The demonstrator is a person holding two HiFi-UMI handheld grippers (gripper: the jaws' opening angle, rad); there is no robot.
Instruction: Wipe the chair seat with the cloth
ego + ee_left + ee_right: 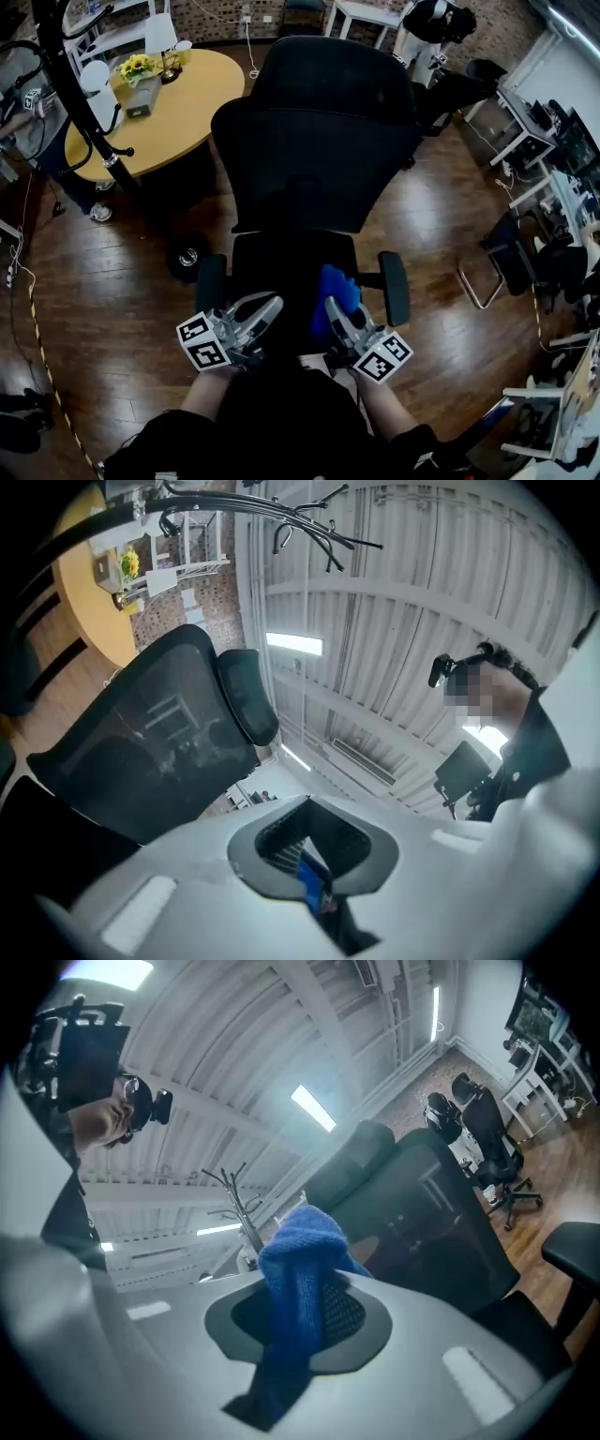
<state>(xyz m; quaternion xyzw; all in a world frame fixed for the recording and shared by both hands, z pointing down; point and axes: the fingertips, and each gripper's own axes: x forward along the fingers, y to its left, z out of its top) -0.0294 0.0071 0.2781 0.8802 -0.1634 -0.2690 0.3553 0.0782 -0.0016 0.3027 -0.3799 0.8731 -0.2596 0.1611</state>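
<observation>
The black office chair stands right in front of me, and a strip of its seat (281, 267) shows below the wide mesh backrest (314, 141). A blue knitted cloth (337, 289) sits bunched over the seat's right front part, with my right gripper (330, 305) shut on it. In the right gripper view the cloth (298, 1269) bulges up between the jaws of that gripper (305, 1321) and hangs down. My left gripper (272, 305) hovers over the seat's front left, shut and empty. The left gripper view shows this gripper (314, 846) tilted upward toward the backrest (141, 742) and the ceiling.
Armrests flank the seat at left (211, 281) and right (394, 286). A round wooden table (192, 103) with flowers and a lamp stands back left, behind a black coat stand (80, 94). Desks and another chair (525, 262) line the right side. The floor is dark wood.
</observation>
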